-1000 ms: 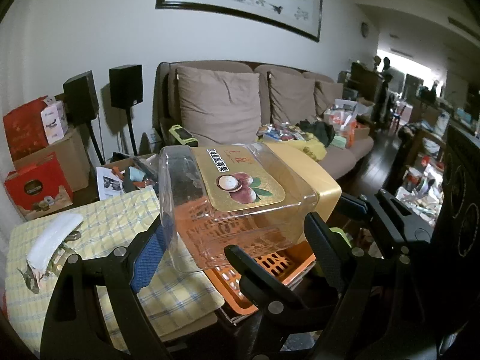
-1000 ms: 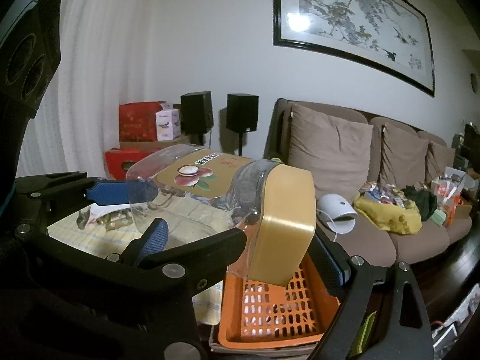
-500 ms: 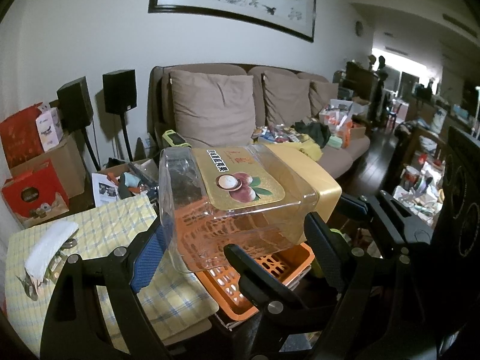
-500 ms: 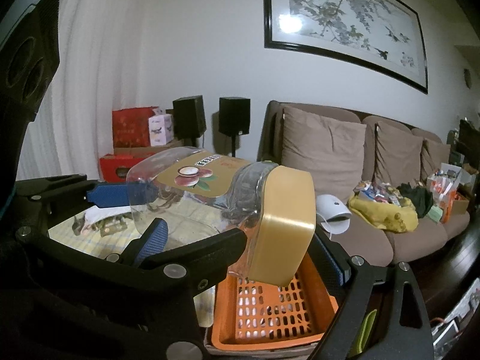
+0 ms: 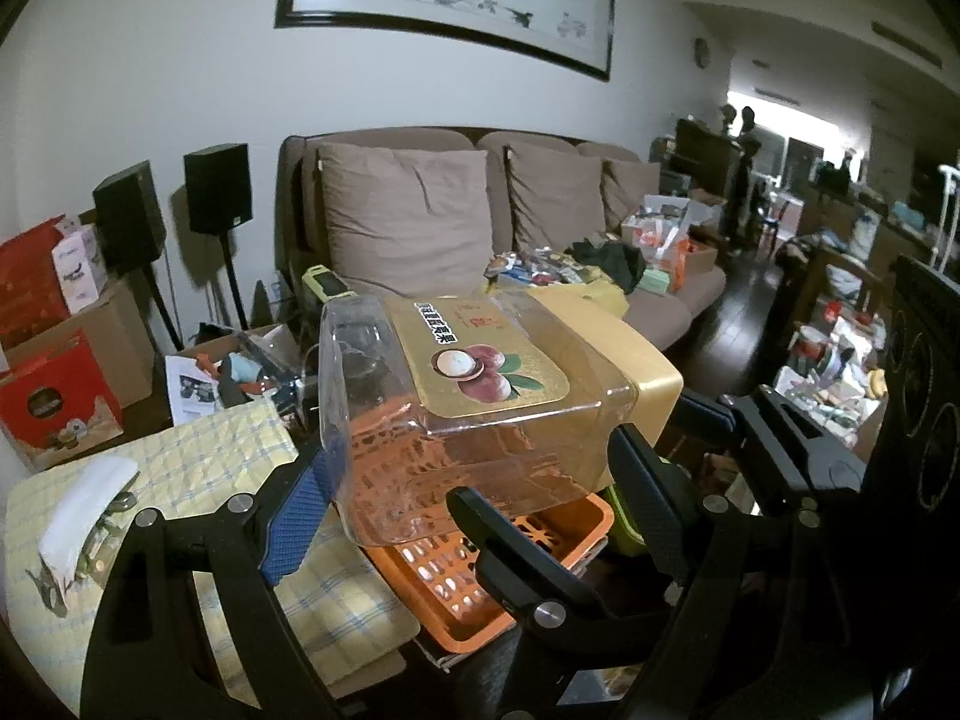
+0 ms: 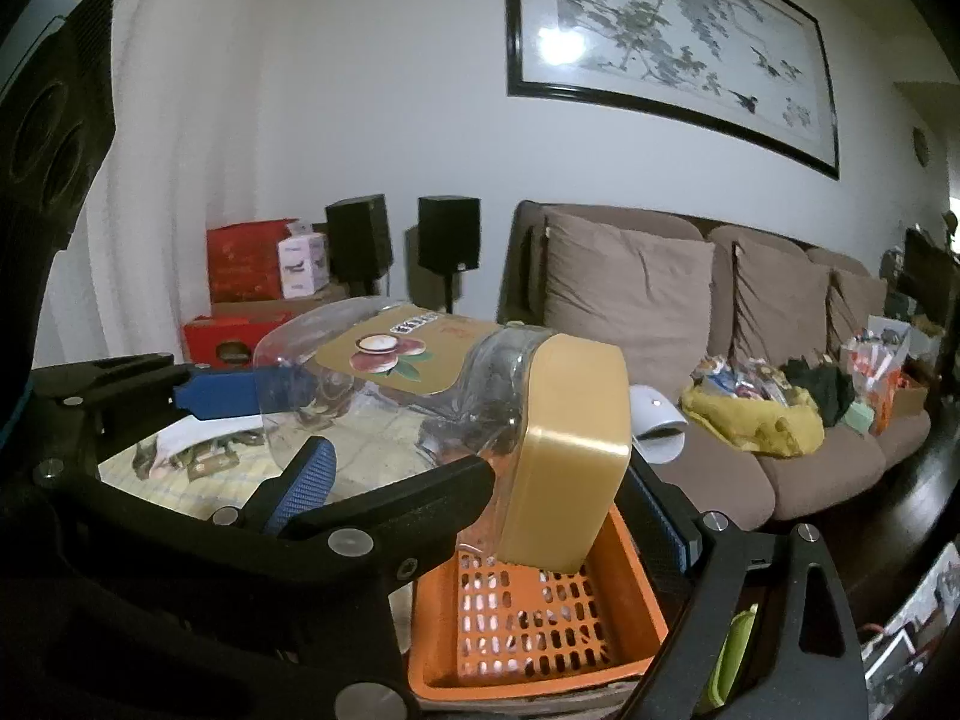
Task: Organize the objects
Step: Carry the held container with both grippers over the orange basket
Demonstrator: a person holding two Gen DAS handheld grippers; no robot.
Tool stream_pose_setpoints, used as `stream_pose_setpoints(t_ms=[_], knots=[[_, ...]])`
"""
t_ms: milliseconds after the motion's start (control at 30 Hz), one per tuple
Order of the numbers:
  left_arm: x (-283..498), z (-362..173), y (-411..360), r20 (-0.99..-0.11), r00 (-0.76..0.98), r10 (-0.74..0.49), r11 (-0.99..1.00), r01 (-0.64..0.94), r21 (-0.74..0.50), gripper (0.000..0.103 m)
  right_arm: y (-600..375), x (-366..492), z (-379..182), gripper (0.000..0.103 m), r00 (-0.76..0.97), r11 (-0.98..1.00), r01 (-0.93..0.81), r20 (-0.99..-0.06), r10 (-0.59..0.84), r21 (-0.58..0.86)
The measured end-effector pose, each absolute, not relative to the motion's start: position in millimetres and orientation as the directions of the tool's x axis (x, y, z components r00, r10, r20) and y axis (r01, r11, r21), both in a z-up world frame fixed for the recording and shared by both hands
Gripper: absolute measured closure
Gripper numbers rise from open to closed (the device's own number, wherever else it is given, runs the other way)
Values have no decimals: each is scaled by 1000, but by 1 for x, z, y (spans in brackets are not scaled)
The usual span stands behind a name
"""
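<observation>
Item: clear jar (image 5: 474, 420) w/ gold lid (image 6: 564, 456), empty, on its side, held aloft over orange basket (image 6: 528, 618); both grippers' jaws clamped on it, left gripper (image 5: 468, 486) at base, right gripper (image 6: 576, 492) at lid; not yet placed, sofa clutter (image 5: 588, 276) unsorted.

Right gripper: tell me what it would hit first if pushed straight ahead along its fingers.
The right gripper is clamped on the gold lid end of the clear jar, so the jar travels with it. Beyond that, probably the brown sofa, though depth is hard to judge.
</observation>
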State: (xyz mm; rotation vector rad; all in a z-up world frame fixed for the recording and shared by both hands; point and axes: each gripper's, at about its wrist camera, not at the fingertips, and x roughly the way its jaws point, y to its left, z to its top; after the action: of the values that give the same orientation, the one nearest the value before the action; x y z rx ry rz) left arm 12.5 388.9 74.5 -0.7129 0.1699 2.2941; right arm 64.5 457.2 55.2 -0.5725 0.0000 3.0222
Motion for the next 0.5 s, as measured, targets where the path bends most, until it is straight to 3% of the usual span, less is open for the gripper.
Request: stream_pose_setpoints(t_ms=[500], knots=[[13, 78, 411, -539, -570, 621, -709, -701, -76, 16, 479, 68, 59, 10, -925, -991, -130, -363, 111, 27]])
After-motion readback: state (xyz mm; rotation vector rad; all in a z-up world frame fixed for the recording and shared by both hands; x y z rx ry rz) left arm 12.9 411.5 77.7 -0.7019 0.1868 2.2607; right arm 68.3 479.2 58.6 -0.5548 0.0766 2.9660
